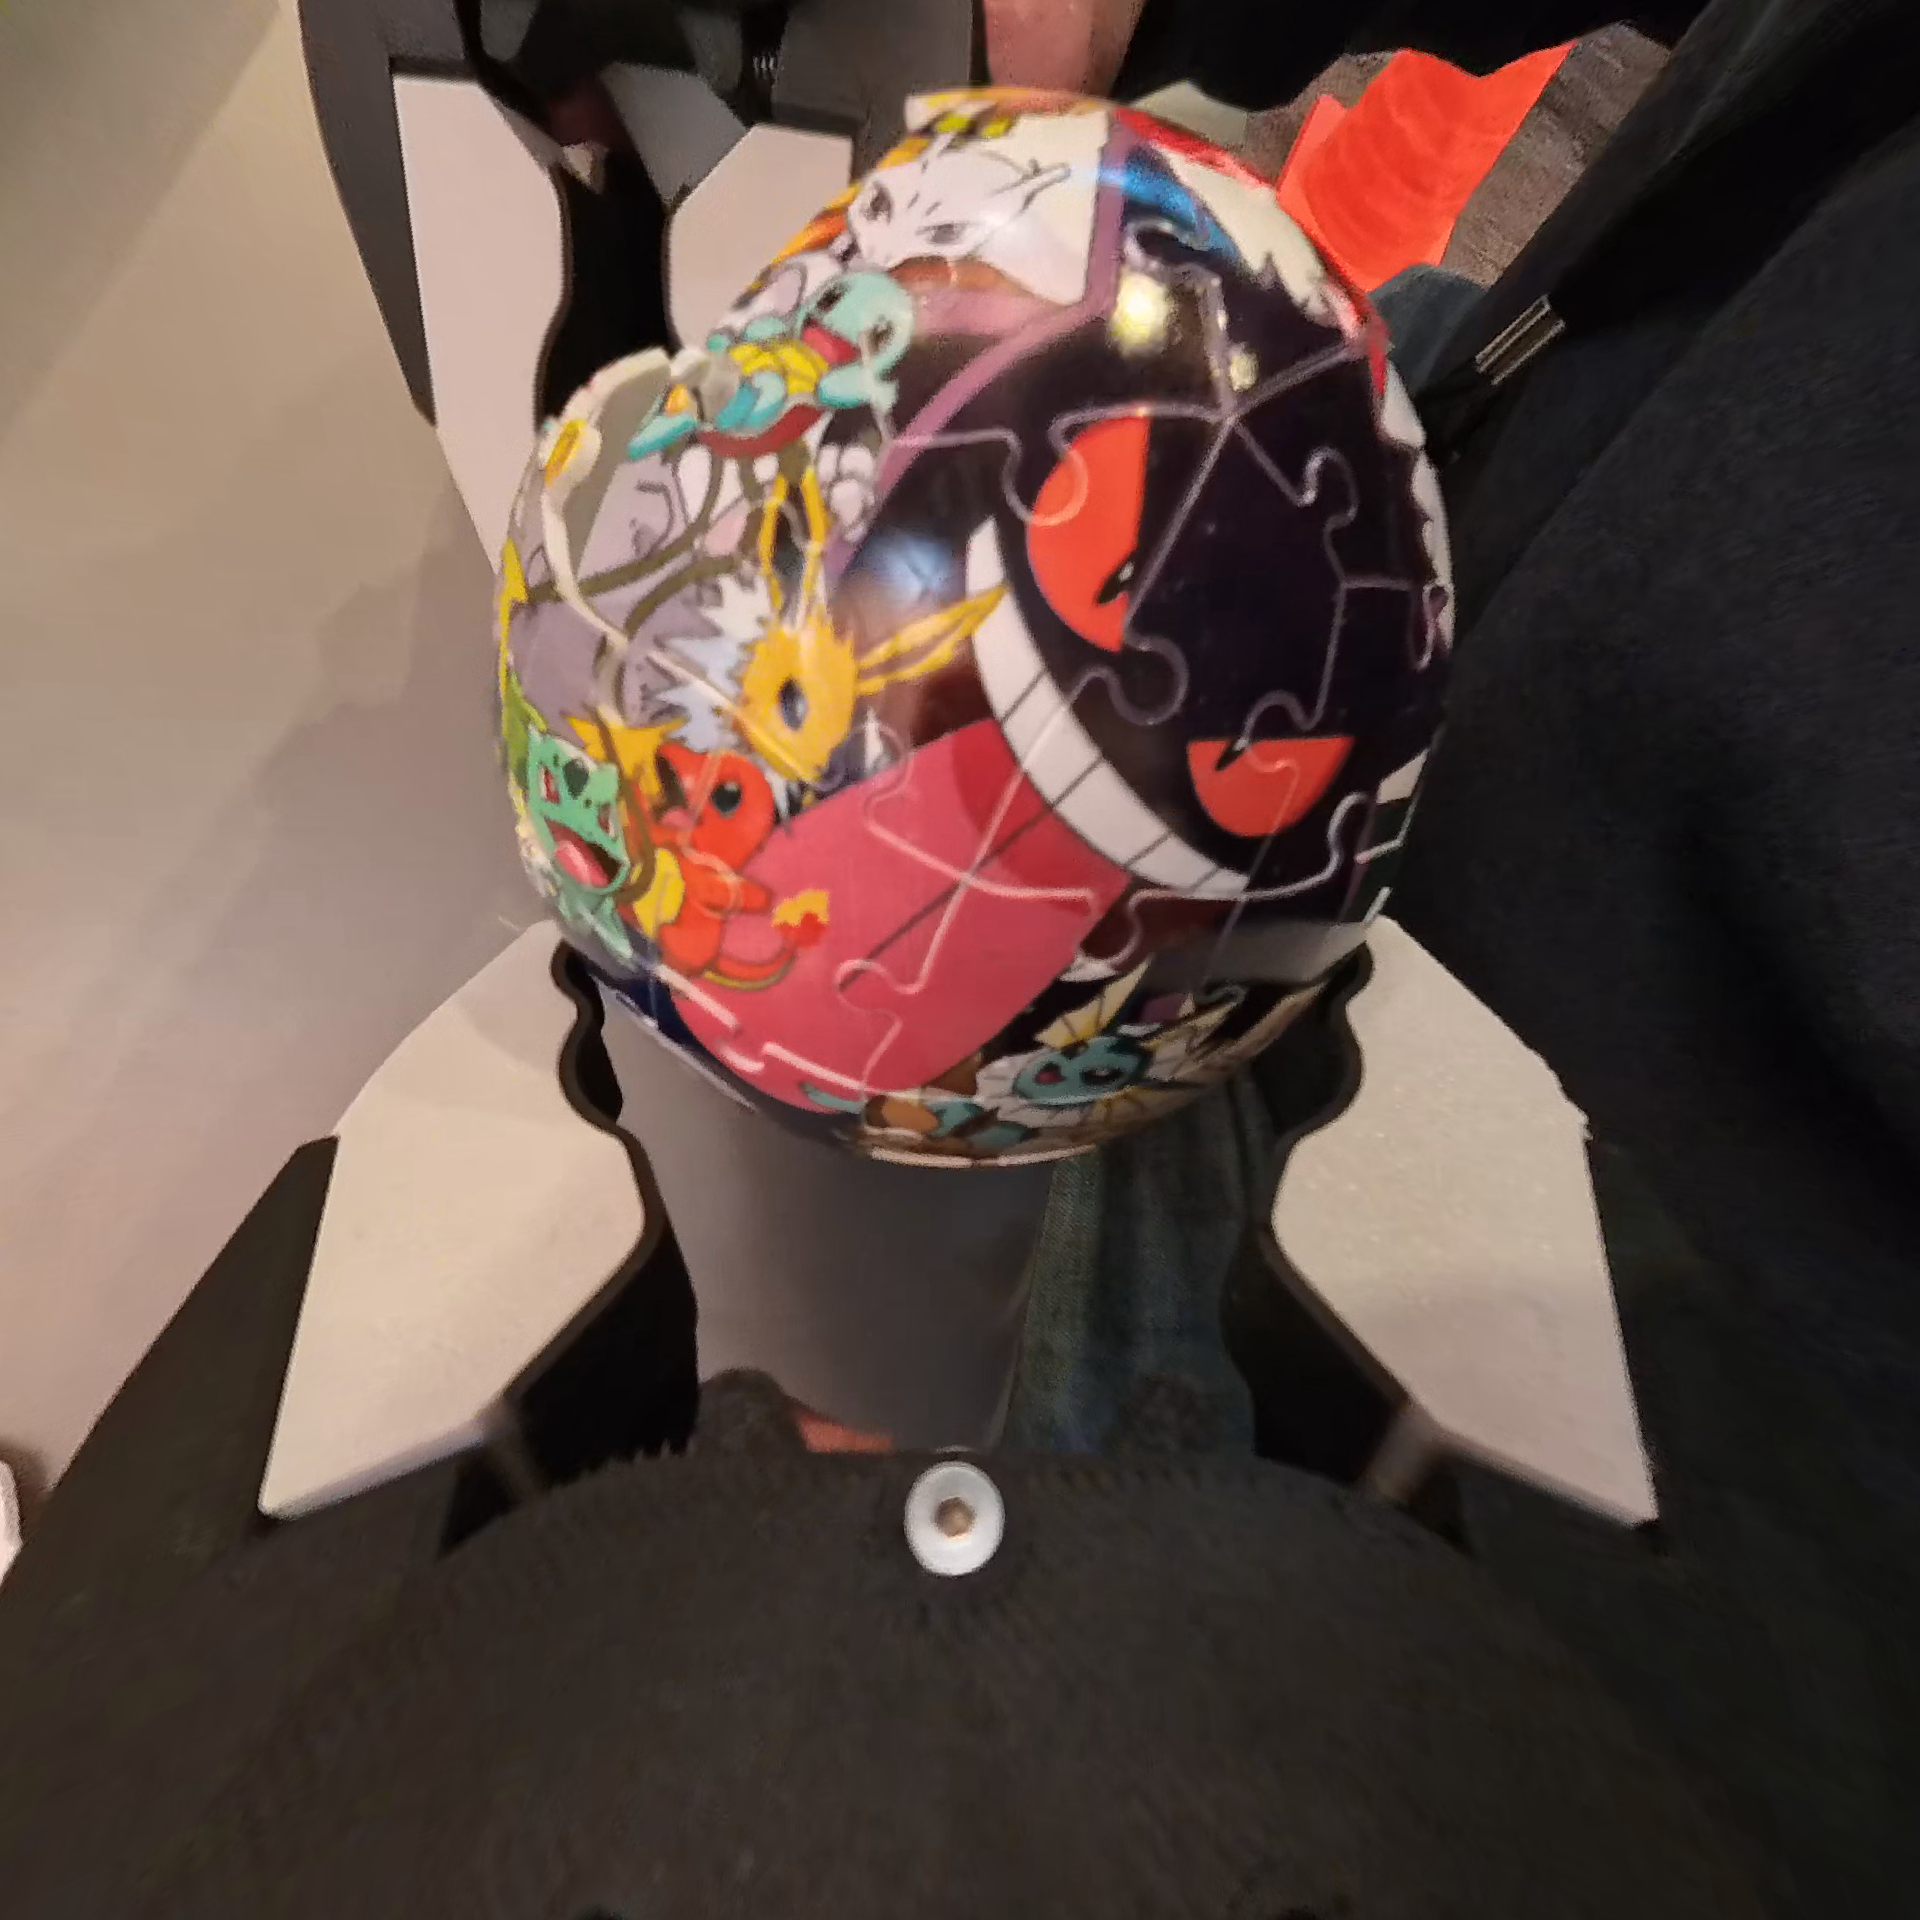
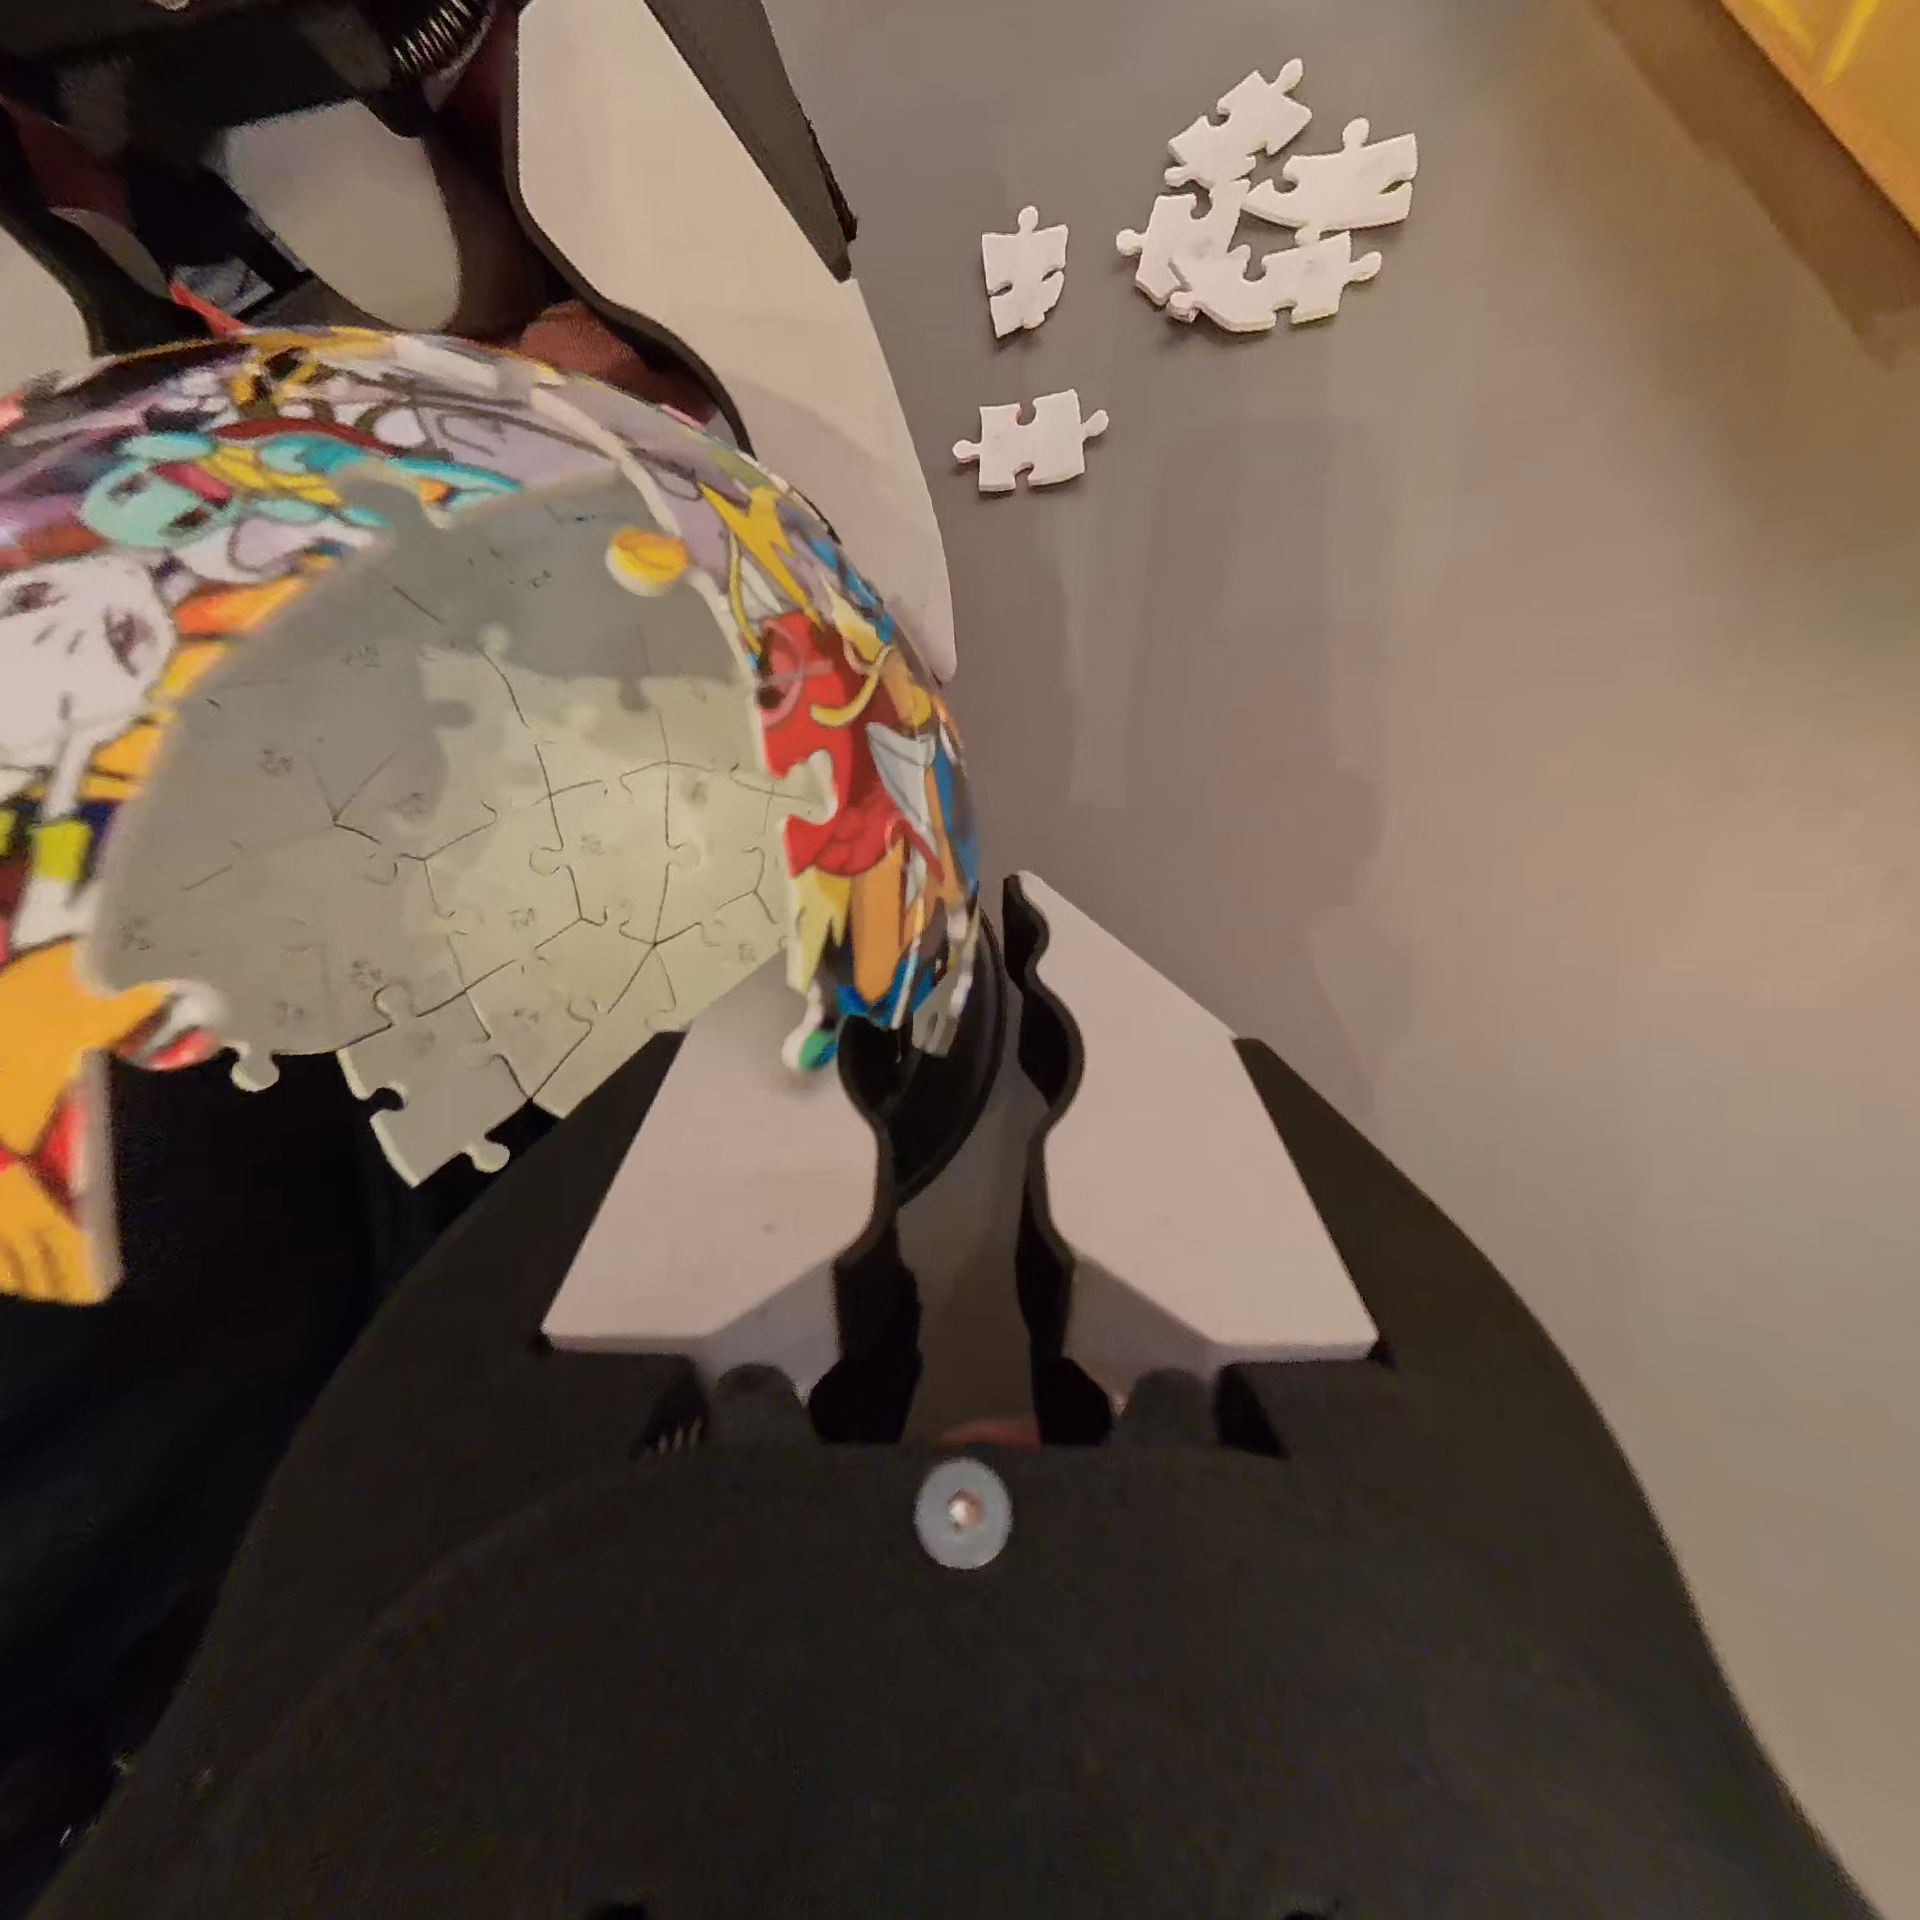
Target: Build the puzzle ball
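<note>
The puzzle ball (image 1: 966, 623) is a hollow sphere of colourful cartoon pieces. My left gripper (image 1: 961, 956) is shut on it, one finger on each side of its lower part. In the right wrist view the ball (image 2: 468, 831) shows a large gap with its grey inner side. My right gripper (image 2: 914, 987) is nearly shut on a red and orange piece (image 2: 873, 810) at the rim of that gap. It also shows in the left wrist view (image 1: 608, 343), at the ball's upper left edge. A finger (image 2: 727, 364) of the left gripper stands behind the ball.
Several loose pieces lie white side up on the grey table (image 2: 1455, 727): a heap (image 2: 1268, 208) and two single ones (image 2: 1023, 270) (image 2: 1029, 442). A yellow edge (image 2: 1849, 104) is at the far right. A person's dark clothing (image 1: 1662, 727) and an orange object (image 1: 1382, 156) are close behind the ball.
</note>
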{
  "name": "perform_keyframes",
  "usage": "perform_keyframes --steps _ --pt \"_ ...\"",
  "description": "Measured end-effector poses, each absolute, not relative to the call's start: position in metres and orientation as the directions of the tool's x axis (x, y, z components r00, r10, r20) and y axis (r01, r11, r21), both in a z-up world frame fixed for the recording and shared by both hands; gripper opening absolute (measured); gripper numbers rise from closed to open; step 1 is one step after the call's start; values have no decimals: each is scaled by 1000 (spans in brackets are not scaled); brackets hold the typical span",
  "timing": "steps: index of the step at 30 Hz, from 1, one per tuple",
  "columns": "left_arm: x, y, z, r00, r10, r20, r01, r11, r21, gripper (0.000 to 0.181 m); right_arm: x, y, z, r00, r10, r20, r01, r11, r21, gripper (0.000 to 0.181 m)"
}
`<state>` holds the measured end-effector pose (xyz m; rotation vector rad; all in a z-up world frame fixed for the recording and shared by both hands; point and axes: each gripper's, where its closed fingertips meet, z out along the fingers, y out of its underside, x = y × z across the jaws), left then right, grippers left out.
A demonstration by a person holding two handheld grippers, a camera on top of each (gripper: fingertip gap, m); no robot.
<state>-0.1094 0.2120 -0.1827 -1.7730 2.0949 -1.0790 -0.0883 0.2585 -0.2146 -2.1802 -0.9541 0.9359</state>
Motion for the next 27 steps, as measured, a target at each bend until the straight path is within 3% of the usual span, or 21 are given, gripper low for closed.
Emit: perform_keyframes --steps 7,19,27 --pt "-109 211 -183 -278 -913 299 -765 22 -643 128 -92 257 -215 477 797 -372 393 -571 -720 5" --pt "-111 210 -184 -286 -909 303 -754 19 -657 129 -92 257 -215 455 781 -428 379 -605 -701 4" --pt "-105 211 -174 -274 -936 222 -686 29 -727 138 -91 256 -216 454 766 -456 374 -628 -683 4"
